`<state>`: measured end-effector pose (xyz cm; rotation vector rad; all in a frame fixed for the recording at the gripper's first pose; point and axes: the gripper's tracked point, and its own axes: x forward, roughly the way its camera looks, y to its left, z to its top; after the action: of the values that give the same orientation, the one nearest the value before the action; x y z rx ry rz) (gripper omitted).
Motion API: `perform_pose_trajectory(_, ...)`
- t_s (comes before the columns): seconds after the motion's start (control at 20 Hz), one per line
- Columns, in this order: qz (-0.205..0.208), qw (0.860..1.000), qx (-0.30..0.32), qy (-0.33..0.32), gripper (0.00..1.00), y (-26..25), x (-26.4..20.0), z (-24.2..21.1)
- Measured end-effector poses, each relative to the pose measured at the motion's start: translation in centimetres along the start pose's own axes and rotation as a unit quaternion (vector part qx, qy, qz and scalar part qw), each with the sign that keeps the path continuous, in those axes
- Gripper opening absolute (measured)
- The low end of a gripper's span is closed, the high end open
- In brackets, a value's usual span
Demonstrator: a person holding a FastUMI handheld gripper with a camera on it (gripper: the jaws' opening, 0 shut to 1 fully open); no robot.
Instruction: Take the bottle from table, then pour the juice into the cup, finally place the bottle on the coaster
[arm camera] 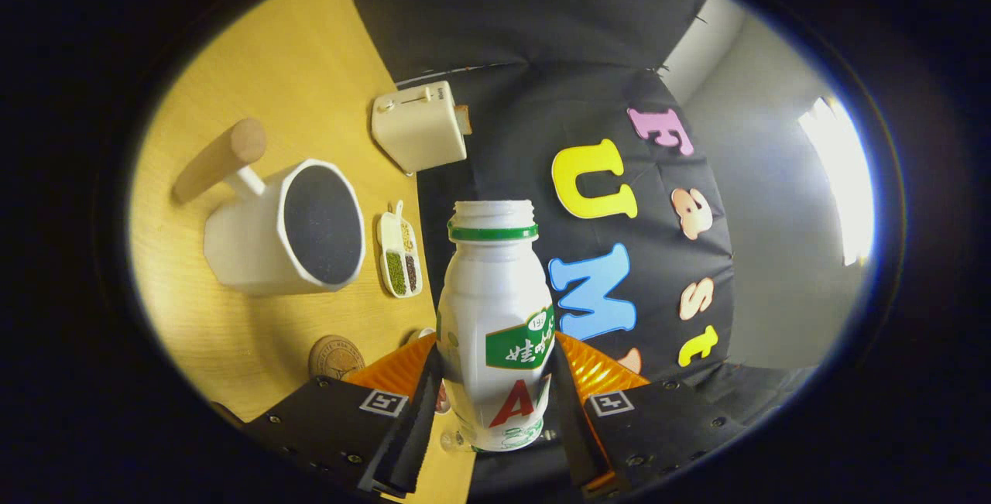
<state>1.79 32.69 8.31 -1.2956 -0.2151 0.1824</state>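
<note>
- Gripping the bottle point(495, 318), the tool point(495, 403) is pressing both fingers against the bottle's lower sides, one on each side.
- Standing between the fingers, the bottle is showing a smooth white plastic body, waisted in shape, with a green ring below an uncapped threaded neck and a green-and-red label.
- Tilting steeply in this view, the wooden worktop point(255, 63) is showing a pale, fine grain to the left of the bottle.
- Lying on the worktop beyond the left finger, the cup point(282, 229) is looking white and faceted, with a dark inside, an angular rim and a rounded wooden handle.
- Sitting just ahead of the left finger, the coaster point(335, 357) is appearing round, brown and embossed.
- Resting between the cup and the bottle, a small white divided dish point(399, 252) is holding green and dark grains.
- Standing farther off, a cream boxy toaster point(420, 125) is showing rounded corners.
</note>
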Motion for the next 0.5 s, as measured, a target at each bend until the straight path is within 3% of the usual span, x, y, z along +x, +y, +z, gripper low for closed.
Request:
perform_pose_trajectory(0.3,0.018,0.991,0.130,-0.001,0.70,0.0,0.6,-0.6)
perform_pose_trajectory(0.5,0.037,0.967,0.252,0.004,0.70,0.6,1.6,-1.7)
